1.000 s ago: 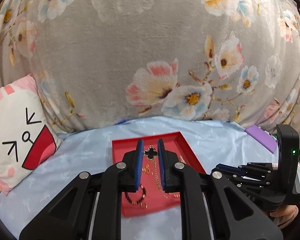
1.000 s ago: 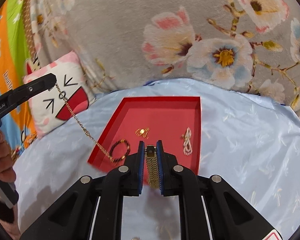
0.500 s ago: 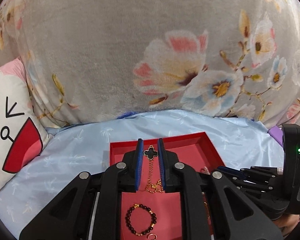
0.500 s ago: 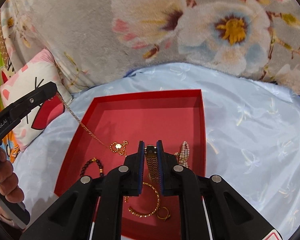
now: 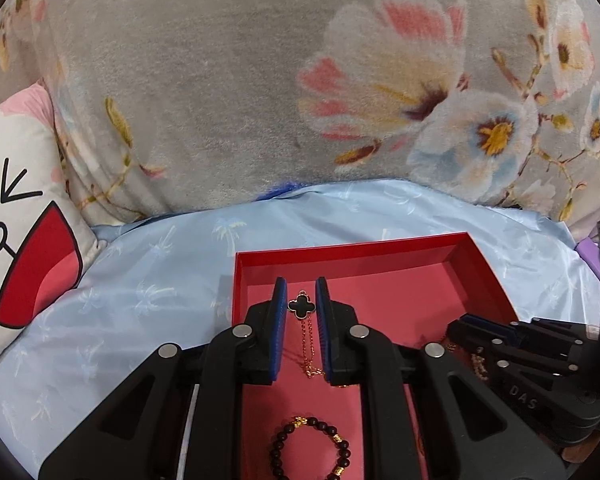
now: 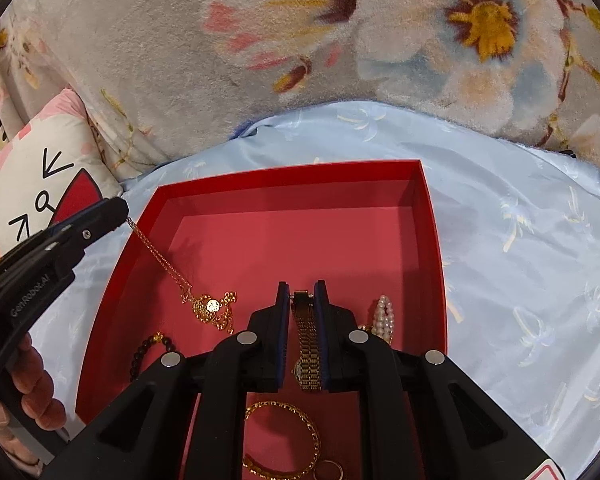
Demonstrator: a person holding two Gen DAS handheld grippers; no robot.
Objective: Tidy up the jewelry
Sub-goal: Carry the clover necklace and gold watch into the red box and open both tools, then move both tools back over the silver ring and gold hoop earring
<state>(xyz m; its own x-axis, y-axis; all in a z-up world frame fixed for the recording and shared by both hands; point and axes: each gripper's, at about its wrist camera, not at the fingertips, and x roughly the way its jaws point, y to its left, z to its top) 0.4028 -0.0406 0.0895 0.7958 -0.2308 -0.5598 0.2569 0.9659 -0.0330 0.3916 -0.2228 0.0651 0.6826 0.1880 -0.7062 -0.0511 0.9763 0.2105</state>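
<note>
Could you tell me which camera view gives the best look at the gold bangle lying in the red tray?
The right wrist view: the gold bangle lies in plain sight on the red tray floor, partly behind the right gripper. The left wrist view shows nothing of it; its own gripper covers that part of the tray.

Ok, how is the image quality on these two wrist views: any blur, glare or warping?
Left wrist view: sharp; heavy fisheye bends the red tray edges, dark vignette in the corners, soft sheen on the blue sheet. Right wrist view: equally sharp, the gold watch crisp, the flowered blanket stretched, mild glare on that sheet.
</note>
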